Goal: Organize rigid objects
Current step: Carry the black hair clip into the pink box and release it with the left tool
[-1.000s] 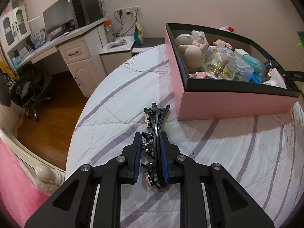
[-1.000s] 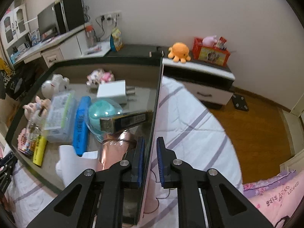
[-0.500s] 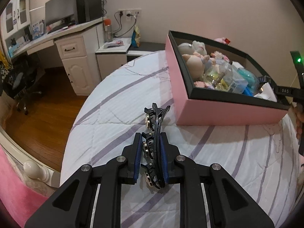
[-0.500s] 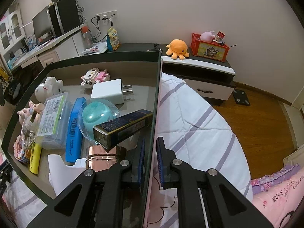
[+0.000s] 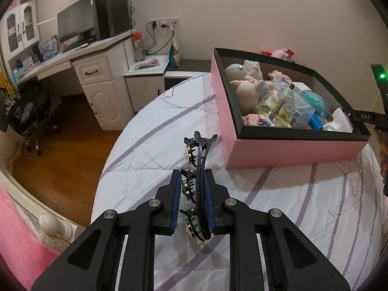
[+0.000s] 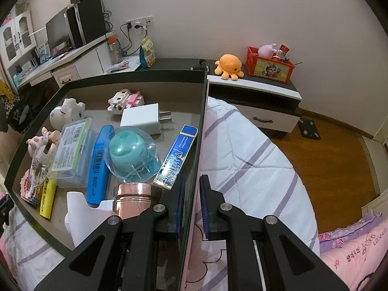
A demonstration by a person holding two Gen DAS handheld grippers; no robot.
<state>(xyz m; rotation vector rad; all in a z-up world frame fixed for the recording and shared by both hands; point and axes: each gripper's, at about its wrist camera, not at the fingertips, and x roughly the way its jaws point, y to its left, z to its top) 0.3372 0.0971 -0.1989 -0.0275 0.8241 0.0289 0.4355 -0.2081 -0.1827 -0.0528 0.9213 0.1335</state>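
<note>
I judge the job mostly done: the pink box already holds a crowd of things, and the one item I can see left outside it is the black hair clip in my left gripper. Those jaws are closed narrowly on the clip's middle, with its toothed tip sticking out toward 12 o'clock above the striped quilt. The box sits at about 2 o'clock from that gripper, near but not touching, so what remains is carrying the clip over the black rim and letting go.

My right gripper has its jaws pinched narrowly on the box's side wall, one finger inside and one outside, apparently steadying it.

Inside, from the right wrist view: a blue foil carton at 12 o'clock leaning along the wall, a teal item in a clear dome at 11, a white charger beyond it, a blue bar, a clear plastic case, a yellow tube and a copper-coloured jar at 10, close to the inner finger.

Free floor looks scarce; the open patch lies near the far wall, past the charger, and the pig figurine crowds the corner nearest my left side
</note>
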